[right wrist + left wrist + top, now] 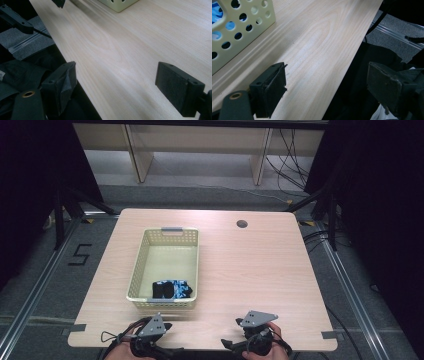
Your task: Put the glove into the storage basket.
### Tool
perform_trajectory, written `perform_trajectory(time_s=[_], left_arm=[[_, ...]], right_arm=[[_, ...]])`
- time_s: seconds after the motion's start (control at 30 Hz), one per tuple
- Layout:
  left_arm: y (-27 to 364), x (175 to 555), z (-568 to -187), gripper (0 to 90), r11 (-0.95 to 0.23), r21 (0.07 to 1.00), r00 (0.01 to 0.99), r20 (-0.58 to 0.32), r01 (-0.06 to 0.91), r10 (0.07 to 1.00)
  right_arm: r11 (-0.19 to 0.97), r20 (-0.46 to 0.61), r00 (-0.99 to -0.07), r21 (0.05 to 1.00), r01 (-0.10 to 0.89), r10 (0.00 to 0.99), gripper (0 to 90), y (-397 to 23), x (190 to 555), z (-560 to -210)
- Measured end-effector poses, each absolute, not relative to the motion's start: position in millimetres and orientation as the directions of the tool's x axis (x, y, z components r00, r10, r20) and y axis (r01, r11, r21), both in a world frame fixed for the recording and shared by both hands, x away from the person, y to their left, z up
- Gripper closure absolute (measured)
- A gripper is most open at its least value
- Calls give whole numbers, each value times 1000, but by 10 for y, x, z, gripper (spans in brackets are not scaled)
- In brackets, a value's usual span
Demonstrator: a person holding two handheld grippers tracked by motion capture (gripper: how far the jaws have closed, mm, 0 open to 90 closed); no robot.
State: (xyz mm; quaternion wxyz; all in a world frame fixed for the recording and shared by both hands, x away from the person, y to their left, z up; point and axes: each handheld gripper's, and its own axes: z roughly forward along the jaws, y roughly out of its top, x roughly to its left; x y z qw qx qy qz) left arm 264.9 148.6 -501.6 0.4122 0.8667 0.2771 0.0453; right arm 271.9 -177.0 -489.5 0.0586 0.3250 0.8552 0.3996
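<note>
Matt pale wood table — perforated cream plastic basket, patterned cloth inside.

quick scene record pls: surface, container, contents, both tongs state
surface: light wooden table with a round cable hole near its far edge
container: cream perforated plastic basket, left of centre
contents: black and blue patterned cloth item at the basket's near end
left tongs: open, nothing held, at the near table edge
right tongs: open, nothing held, at the near table edge

Bright light falls on the table from above, and everything around the table is dark. The basket casts a soft shadow (blurry up close).
</note>
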Motion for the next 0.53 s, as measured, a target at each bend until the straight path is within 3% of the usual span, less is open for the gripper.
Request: perform_trajectory(time_s=[0.53], left_arm=[[1489, 2652, -5015, 158, -510, 738, 842, -145, 442, 520]], right_arm=[[478, 157, -783, 715, 511, 601, 184, -1781, 2733, -4899]])
